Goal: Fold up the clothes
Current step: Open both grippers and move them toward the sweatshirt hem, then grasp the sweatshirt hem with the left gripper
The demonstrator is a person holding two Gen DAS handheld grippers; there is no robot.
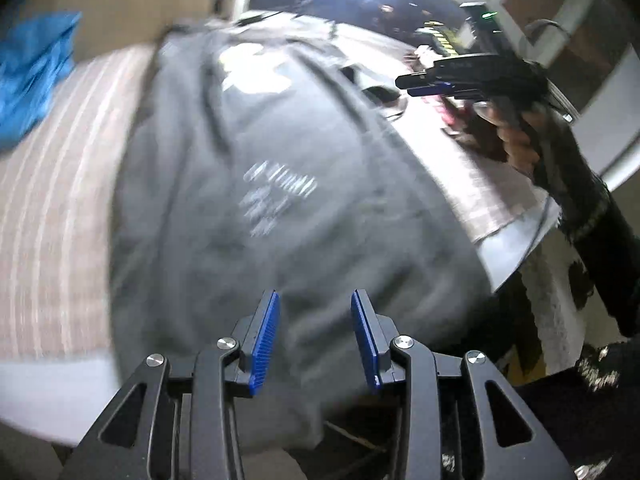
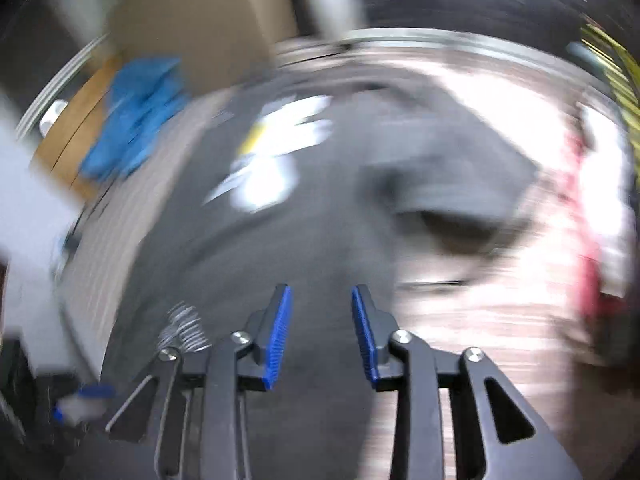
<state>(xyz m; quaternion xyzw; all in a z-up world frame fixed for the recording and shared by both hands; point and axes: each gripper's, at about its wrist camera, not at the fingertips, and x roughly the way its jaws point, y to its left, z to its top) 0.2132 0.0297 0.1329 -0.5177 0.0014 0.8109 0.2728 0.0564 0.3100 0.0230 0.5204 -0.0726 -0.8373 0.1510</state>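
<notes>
Grey printed shirt [image 1: 256, 184] spread flat

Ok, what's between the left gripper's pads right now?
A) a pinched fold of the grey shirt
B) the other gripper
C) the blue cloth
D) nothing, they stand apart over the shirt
D: in the left wrist view the left gripper has its blue pads apart with only open air between them, above the grey shirt; the blue cloth lies far off at the left edge.
</notes>
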